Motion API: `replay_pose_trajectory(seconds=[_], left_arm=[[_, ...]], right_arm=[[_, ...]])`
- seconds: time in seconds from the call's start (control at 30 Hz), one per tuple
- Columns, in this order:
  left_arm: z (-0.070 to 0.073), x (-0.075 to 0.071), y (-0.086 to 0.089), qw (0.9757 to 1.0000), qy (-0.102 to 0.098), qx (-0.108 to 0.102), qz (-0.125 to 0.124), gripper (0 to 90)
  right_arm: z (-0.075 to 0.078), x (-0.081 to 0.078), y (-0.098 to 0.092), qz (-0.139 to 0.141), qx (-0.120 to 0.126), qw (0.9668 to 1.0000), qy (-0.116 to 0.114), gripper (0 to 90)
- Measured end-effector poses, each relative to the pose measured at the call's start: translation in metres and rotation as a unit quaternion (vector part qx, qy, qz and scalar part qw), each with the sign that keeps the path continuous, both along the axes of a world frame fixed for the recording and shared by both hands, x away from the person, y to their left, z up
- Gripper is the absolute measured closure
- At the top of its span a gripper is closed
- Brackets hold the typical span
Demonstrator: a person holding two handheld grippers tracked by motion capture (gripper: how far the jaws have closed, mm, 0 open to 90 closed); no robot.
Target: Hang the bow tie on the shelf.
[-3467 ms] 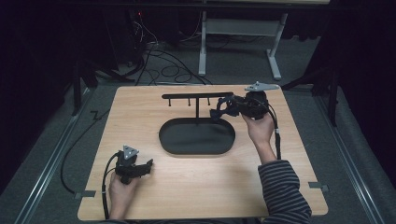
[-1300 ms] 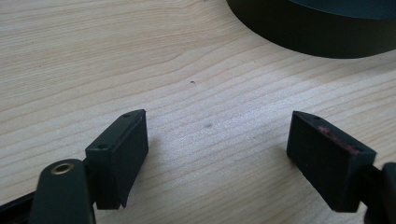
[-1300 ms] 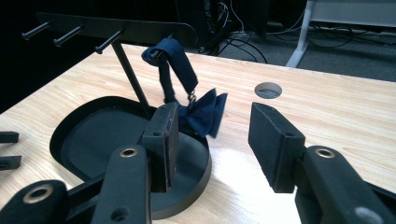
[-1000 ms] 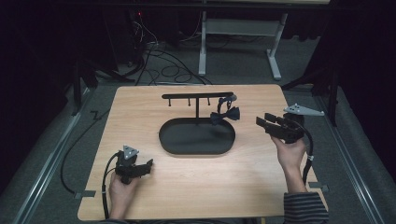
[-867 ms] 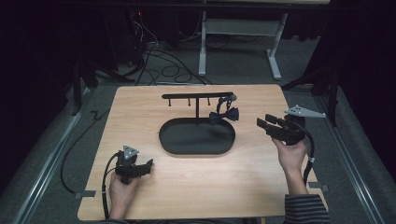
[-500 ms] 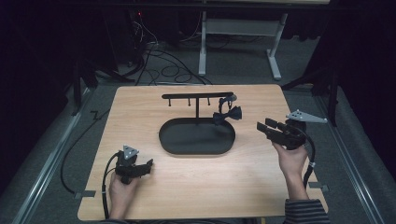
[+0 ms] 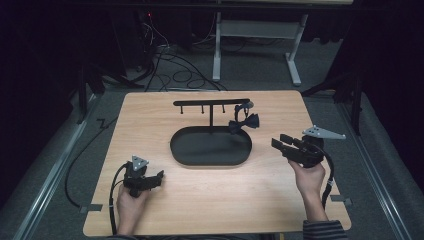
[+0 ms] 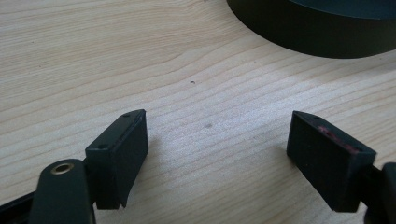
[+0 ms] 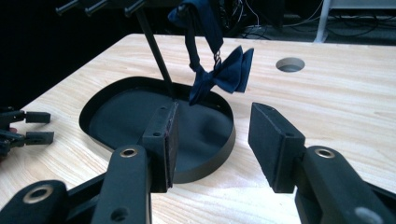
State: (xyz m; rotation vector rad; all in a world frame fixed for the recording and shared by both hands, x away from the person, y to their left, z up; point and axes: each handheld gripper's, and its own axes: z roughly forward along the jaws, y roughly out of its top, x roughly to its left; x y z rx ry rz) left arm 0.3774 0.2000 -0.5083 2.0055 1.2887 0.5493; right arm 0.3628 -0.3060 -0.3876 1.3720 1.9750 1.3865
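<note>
A dark blue bow tie (image 7: 243, 123) (image 9: 223, 72) hangs by its strap from the right end of a black T-shaped stand (image 7: 210, 104). The stand rises from a black oval tray (image 7: 210, 147) (image 9: 154, 121) at the middle of the wooden table. My right gripper (image 7: 283, 143) (image 9: 212, 135) is held to the right of the tray, open and empty, pointing left at the tray and bow tie. Low over the table's front left, my left gripper (image 7: 157, 178) (image 8: 217, 149) is open with bare wood between its jaws. The tray's rim (image 8: 308, 32) lies ahead of it.
The wooden table (image 7: 150, 125) has a round hole (image 9: 290, 64) at its far right. Cables (image 7: 170, 60) and a white desk frame (image 7: 255, 35) lie on the floor beyond the table. Metal rails (image 7: 50, 170) run along both sides.
My right gripper has left the bow tie hanging on the stand and drawn back right and toward the front edge, sinking a little. The bow tie swings slightly. The left gripper stayed still.
</note>
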Motion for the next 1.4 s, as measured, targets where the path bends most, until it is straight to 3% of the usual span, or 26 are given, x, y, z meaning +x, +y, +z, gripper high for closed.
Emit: replay_pose_trajectory(seconds=[0.6,0.93,1.4], left_arm=[[0.0,0.0,0.0,1.0,0.0,0.0,0.0,21.1],[0.0,0.0,0.0,1.0,0.0,0.0,0.0,21.1],[0.0,0.0,0.0,1.0,0.0,0.0,0.0,21.1]], right_arm=[[-0.027,-0.004,0.002,-0.001,0.019,0.9997,0.017,51.0],[-0.045,-0.003,0.01,0.011,0.011,0.9993,0.032,49.5],[-0.065,-0.003,0.013,0.006,0.003,0.9988,0.048,49.3]])
